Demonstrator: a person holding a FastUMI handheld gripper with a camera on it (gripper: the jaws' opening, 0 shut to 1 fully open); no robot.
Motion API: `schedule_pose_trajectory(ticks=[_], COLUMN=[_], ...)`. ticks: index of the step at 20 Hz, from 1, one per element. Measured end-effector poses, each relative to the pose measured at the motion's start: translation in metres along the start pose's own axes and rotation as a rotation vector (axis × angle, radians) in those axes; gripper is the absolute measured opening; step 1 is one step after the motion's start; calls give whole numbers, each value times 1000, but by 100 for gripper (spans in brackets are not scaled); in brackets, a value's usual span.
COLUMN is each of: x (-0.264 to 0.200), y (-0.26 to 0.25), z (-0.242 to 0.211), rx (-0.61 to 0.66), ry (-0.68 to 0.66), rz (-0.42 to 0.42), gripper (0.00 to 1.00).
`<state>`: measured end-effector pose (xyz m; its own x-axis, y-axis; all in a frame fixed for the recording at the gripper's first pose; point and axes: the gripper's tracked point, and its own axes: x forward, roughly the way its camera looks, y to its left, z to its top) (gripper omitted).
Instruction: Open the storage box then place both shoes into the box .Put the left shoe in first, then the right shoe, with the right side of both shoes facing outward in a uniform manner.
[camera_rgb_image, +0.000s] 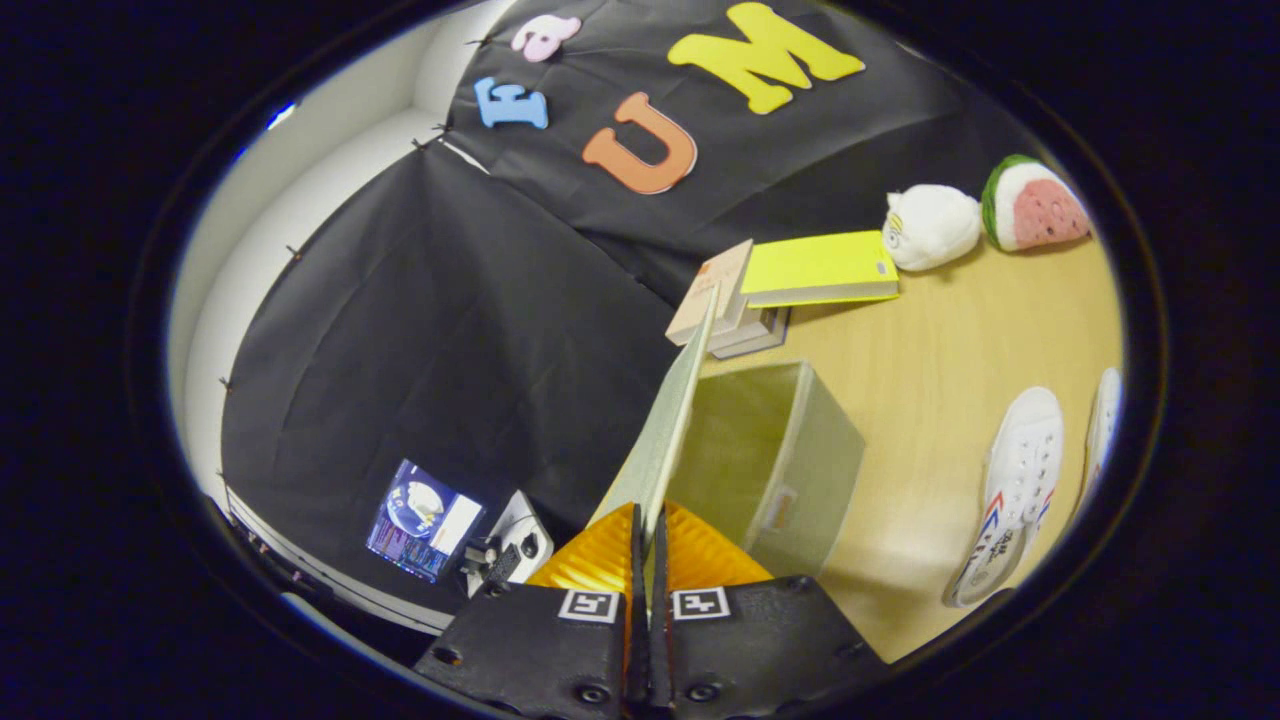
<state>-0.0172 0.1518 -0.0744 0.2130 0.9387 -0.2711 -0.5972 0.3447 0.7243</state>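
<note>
The grey-green fabric storage box (800, 460) stands open on the wooden table, just ahead of my fingers. Its lid (668, 420) is lifted upright on edge, and my gripper (646, 530) is shut on the lid's near edge, both fingers pressing it. Two white canvas shoes lie on the table to the right of the box: the nearer shoe (1012, 490) shows its laces and a red-and-blue stripe, and the second shoe (1103, 420) lies just beyond it, partly cut off.
A stack of books with a yellow one (822, 268) on top sits behind the box. Beyond it are a white plush toy (930, 226) and a watermelon plush (1036, 204). A small lit screen (424, 520) and a device stand left, against the black cloth.
</note>
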Motion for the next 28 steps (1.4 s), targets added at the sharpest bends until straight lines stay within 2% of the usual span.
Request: schedule_pose_trajectory(ticks=[4, 7, 10, 15, 22, 26, 28], x=[21, 55, 94, 151, 192, 187, 182], y=[68, 121, 155, 185, 197, 202, 203], z=[25, 32, 29, 20, 16, 28, 33], rx=[-125, -147, -176, -241, -293, -425, -455], ry=[-32, -32, -17, 15, -9, -71, -107], rz=[10, 53, 64, 29, -21, -77, -100], gripper=[6, 6, 7, 10, 25, 70, 82])
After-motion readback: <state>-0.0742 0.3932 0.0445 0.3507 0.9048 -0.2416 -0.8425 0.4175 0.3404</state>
